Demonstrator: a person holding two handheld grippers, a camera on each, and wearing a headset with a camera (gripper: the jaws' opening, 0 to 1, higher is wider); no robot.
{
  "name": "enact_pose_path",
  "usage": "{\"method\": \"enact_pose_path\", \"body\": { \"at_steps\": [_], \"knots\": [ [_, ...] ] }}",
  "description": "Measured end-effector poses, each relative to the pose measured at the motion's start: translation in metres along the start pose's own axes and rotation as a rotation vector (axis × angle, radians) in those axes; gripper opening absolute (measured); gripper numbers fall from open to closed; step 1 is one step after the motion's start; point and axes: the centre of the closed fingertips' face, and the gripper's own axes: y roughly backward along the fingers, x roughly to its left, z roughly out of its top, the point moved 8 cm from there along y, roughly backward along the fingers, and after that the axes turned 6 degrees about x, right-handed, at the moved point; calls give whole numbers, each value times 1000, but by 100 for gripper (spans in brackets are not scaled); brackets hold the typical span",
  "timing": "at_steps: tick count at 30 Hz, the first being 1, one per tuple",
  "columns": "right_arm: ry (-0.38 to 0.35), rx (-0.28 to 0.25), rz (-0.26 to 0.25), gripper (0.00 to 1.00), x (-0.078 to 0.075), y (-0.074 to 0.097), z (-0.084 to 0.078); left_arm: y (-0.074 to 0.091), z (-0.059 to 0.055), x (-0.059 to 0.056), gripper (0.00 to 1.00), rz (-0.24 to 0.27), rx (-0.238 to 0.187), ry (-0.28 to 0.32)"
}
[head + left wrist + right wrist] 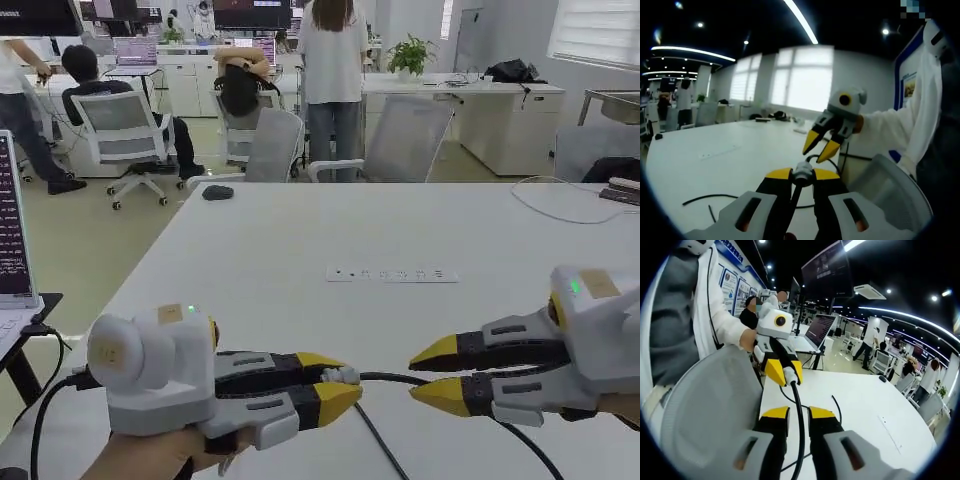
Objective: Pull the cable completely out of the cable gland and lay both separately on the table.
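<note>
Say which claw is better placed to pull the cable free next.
Right, probably. The cable runs between the open jaws of the right claw, which need only close and draw back. The left claw is shut on the cable gland, steadying it.

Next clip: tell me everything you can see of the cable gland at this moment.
The cable gland is a small, rounded, light grey piece; I cannot tell whether it is metal or plastic. It is pinched between the yellow tips of the left gripper and appears to be held clear of the white table. The black cable sits in it and runs from its end across to the right gripper, passing between those open jaws. Thread and nut details are too small to make out.
</note>
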Motion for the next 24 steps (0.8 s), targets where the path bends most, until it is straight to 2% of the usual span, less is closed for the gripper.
{"method": "enact_pose_path", "body": {
  "at_steps": [6, 11, 14, 24],
  "knots": [
    [34, 16, 19, 13, -1, -12, 1, -7, -1, -2, 16, -4, 21, -13],
    [47, 20, 34, 8, -2, -18, -1, -9, -1, -4, 16, -11, 27, -20],
    [55, 15, 48, 4, -1, -20, -3, -9, -1, -4, 16, -13, 32, -22],
    [60, -18, 47, 2, 2, -21, -4, -7, -3, -4, 16, -14, 39, -22]
  ]
}}
